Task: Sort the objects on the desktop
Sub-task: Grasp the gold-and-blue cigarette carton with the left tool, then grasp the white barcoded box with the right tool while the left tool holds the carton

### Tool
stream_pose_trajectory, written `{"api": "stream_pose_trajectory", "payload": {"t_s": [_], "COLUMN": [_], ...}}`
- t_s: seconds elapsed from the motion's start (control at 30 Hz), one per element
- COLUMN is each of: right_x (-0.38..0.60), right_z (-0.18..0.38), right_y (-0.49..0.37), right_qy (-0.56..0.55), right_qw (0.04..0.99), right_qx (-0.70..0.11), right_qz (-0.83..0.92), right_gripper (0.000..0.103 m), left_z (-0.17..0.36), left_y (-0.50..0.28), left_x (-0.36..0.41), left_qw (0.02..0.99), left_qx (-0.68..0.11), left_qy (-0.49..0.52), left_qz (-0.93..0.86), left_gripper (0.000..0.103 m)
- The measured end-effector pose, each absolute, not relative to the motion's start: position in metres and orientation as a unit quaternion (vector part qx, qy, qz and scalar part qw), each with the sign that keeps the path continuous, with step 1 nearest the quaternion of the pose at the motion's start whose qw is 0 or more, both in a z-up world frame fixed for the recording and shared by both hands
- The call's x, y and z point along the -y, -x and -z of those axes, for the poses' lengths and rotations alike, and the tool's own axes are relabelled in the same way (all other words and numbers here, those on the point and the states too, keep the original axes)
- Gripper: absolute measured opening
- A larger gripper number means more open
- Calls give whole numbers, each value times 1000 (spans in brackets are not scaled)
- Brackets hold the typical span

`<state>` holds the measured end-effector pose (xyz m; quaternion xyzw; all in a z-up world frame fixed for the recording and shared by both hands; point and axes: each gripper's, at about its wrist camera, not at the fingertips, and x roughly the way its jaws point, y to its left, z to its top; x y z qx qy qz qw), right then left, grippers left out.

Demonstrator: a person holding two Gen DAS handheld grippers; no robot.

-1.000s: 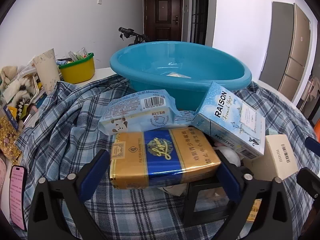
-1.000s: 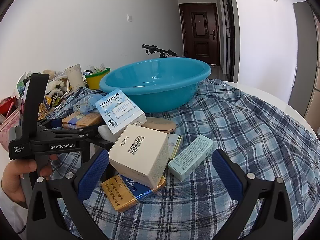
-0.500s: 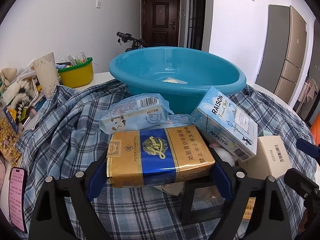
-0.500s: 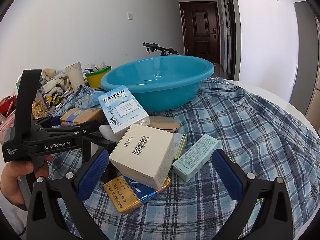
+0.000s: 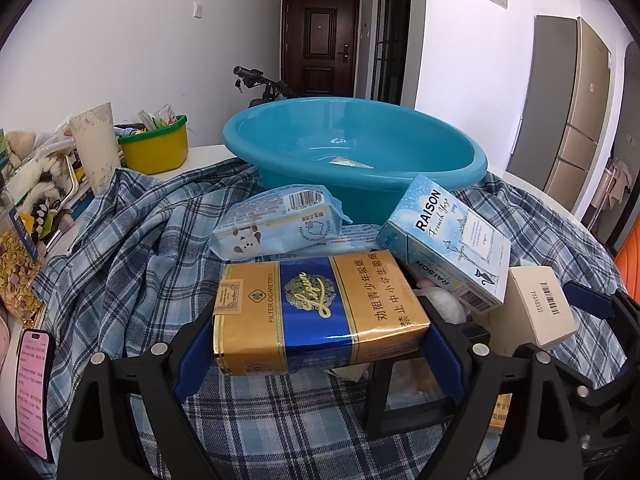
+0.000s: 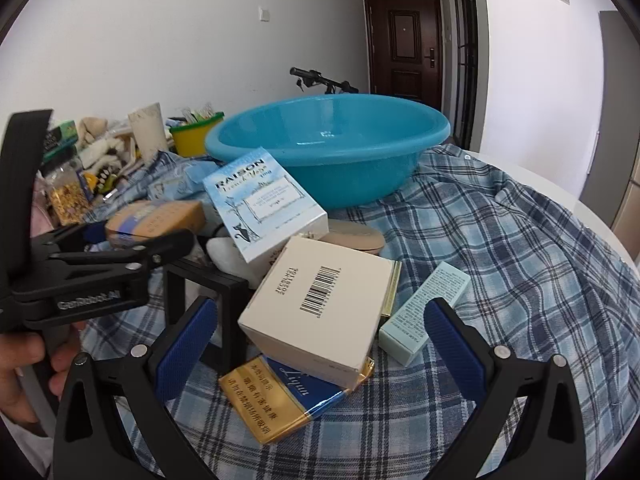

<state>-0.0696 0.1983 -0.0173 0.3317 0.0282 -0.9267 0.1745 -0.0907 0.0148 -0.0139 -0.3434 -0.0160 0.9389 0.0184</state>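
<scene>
Left wrist view. Left gripper point(image 5: 318, 344): blue pads clamped on both ends of a gold-and-blue cigarette carton point(image 5: 320, 312), which is held off the checked cloth point(image 5: 132, 256). Behind the carton: a pale blue wipes pack point(image 5: 276, 222); to its right a tilted light blue RAISON box point(image 5: 446, 240); further right a cream box with a barcode point(image 5: 540, 308). A black frame point(image 5: 412, 396) stands beneath the carton. At the back, a blue basin point(image 5: 356, 148) on the cloth; left of it a yellow tub point(image 5: 154, 148) and a phone point(image 5: 34, 388) at the table edge.

Right wrist view. Right gripper point(image 6: 320, 344): fingers spread wide, gripping nothing. The cream box sits between them, resting tilted on a second gold-and-blue carton point(image 6: 286, 396). A mint green box point(image 6: 426, 312) lies just beside the right pad. At left, a person's hand point(image 6: 24, 368) holds the left gripper, with its carton blurred.
</scene>
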Motion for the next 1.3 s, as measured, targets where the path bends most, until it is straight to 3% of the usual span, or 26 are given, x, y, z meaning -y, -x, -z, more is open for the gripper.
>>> {"api": "stream_pose_trajectory", "payload": {"t_s": [0.3, 0.37, 0.47, 0.53, 1.3], "right_x": [-187, -184, -181, -181, -194], "right_z": [22, 22, 22, 22, 8], "right_y": [76, 76, 77, 77, 63], "right_qy": [-342, -339, -341, -343, -325], "right_qw": [148, 140, 143, 151, 156], "right_qx": [-43, -52, -48, -40, -13], "right_qz": [927, 929, 928, 926, 933], "right_gripper": [103, 98, 80, 58, 58], "left_z": [12, 13, 14, 15, 9], "left_y": [85, 85, 84, 83, 72], "left_x": [-1, 2, 8, 13, 16], "left_qw": [29, 29, 29, 30, 30], "left_qx": [32, 33, 34, 40, 48], "left_qy": [338, 338, 338, 338, 329], "left_qz": [-940, -940, -940, -940, -943], "left_gripper": [92, 92, 92, 92, 92]}}
